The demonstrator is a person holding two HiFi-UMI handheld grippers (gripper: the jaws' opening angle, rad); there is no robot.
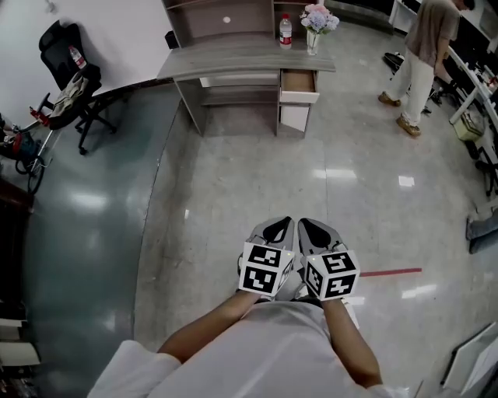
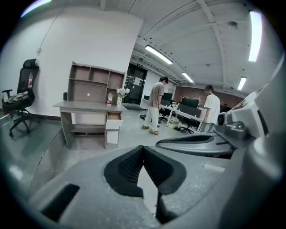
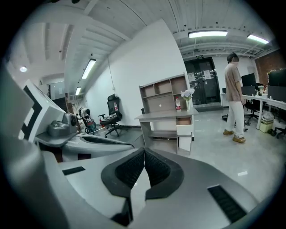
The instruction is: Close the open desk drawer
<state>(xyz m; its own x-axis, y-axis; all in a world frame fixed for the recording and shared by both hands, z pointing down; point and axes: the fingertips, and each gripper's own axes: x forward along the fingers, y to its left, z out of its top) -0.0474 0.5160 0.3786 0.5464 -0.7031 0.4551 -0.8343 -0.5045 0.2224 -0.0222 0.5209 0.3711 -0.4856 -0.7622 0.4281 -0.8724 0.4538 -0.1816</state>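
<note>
Two clenched, empty: left gripper (image 1: 284, 225), right gripper (image 1: 308, 225) | drawer (image 1: 299, 84) juts lengthwise toward them

A black swivel office chair (image 1: 71, 70) stands at the upper left of the head view, with what may be a bag or clothing heaped on its seat. Near the top centre, a clear plastic bottle with a red label (image 1: 285, 31) stands just beside a glass vase of pale flowers (image 1: 317, 22). At the upper right, a person in a brown top and light trousers (image 1: 420, 54) stands on the glossy pale tiled floor (image 1: 233, 194). A thin red tape strip (image 1: 391, 272) lies right of centre.
</note>
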